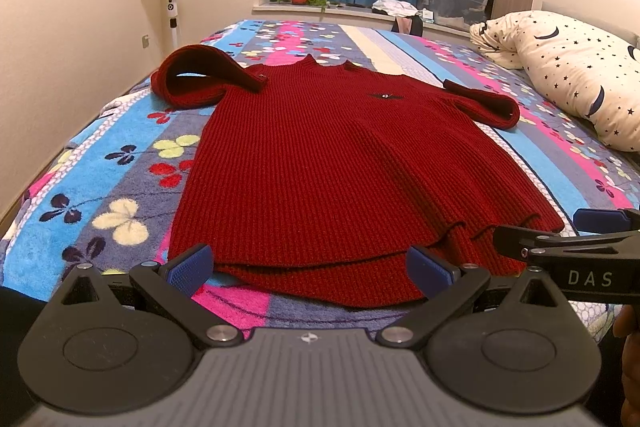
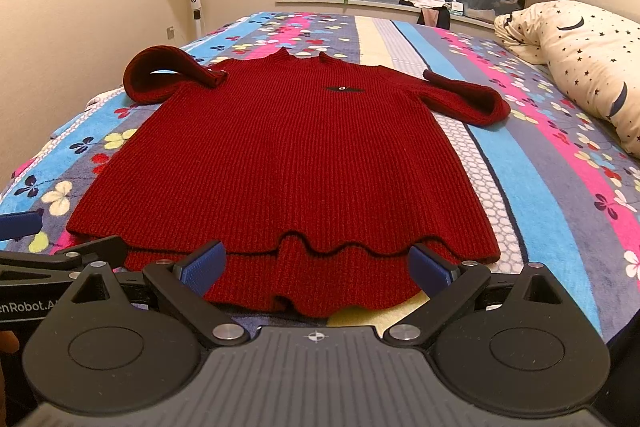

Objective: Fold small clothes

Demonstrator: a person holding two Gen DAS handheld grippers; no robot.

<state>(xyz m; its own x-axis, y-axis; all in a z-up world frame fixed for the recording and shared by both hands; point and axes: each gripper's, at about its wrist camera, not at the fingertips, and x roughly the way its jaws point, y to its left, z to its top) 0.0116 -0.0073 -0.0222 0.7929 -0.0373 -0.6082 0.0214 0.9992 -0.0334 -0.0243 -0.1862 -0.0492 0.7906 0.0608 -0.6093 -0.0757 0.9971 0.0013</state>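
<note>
Hovering side by side, left gripper (image 1: 312, 269) and right gripper (image 2: 316, 265) gape at sweater (image 1: 332, 155) hem.

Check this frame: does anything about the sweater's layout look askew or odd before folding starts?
Yes. The red sweater lies mostly flat on the bed, but its far-left sleeve arches up in a loop rather than lying flat. The hem is rippled. Both tools are open, holding nothing.

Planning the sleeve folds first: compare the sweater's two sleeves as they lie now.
The left sleeve arches up off the blanket, its cuff resting back at the shoulder; the right sleeve lies low, doubled back with its cuff also pointing toward the collar. Both are the same red knit, and neither gripper touches them.
</note>
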